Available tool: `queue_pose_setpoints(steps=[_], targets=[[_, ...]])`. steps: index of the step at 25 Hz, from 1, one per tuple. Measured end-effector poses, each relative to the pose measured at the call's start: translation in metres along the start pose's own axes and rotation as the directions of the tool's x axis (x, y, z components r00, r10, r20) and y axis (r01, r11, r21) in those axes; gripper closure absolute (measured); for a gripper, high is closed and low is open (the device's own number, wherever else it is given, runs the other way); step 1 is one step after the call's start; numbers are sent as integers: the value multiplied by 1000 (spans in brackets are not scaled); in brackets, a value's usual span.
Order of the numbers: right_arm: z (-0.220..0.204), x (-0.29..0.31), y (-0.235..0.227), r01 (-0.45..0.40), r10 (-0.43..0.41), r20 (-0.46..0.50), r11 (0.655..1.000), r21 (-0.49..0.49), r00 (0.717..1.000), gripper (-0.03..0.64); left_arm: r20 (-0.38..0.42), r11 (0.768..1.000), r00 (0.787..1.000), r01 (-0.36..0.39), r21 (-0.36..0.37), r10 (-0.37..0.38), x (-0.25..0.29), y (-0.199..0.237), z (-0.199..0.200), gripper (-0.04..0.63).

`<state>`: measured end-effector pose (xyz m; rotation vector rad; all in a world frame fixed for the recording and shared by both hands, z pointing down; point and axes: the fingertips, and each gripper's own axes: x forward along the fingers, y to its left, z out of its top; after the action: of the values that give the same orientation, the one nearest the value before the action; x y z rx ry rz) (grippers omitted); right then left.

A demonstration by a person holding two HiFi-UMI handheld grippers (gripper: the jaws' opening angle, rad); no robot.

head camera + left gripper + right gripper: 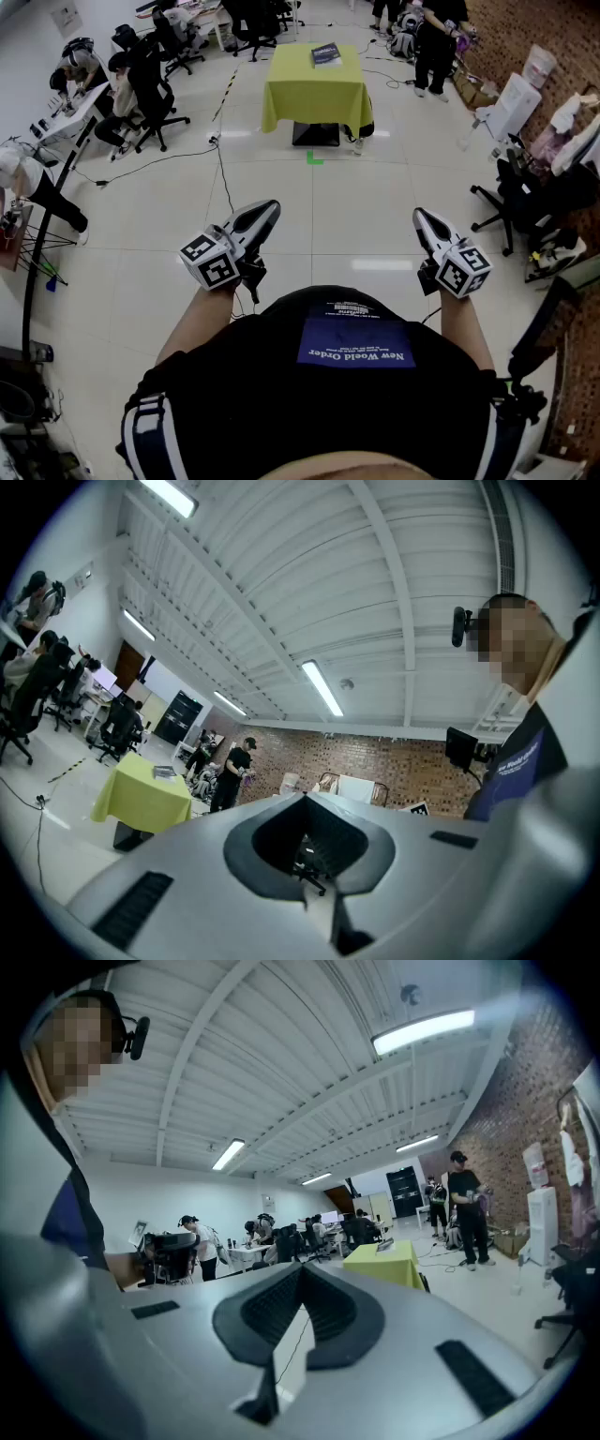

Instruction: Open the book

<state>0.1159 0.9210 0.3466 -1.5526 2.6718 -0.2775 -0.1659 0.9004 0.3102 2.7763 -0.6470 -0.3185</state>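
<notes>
Head view: the left gripper (267,208) and the right gripper (422,217) are held out side by side, well apart, in front of the person's black shirt (272,384). Both are far from the yellow-clothed table (314,94) across the room, where the dark book (326,53) lies flat near the far edge. Left gripper view: its jaws are pressed together with nothing between them, and the table and book sit small at the left. Right gripper view: these jaws are also closed and empty, with the table beyond their tips, slightly right.
</notes>
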Motion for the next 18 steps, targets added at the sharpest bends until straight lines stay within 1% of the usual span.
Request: queue_pose_setpoints(steps=[3,6,8,11,14,18], targets=[[-1,-16,-16,4,-4,-12,1000,-9,1000,630,-10,1000,1000,3,-22,-3,24,-14,-9,598],[-5,-24,-32,8,-9,-33,999,-33,999,630,-26,999,999,19,-33,-20,44,-18,-22,598],[-8,-22,-43,8,-10,-41,999,-34,999,630,-42,999,998,34,-40,-35,58,-18,-28,598],[-11,-12,-53,9,-10,-51,1000,-23,999,630,-52,998,998,41,-55,-44,70,-15,-27,598],[-14,10,-54,4,-5,-61,1000,-23,998,630,-53,998,998,41,-50,-43,68,7,-25,598],[-11,58,-47,-9,5,-71,998,-57,997,630,-42,998,999,23,-58,-25,63,56,-14,598]])
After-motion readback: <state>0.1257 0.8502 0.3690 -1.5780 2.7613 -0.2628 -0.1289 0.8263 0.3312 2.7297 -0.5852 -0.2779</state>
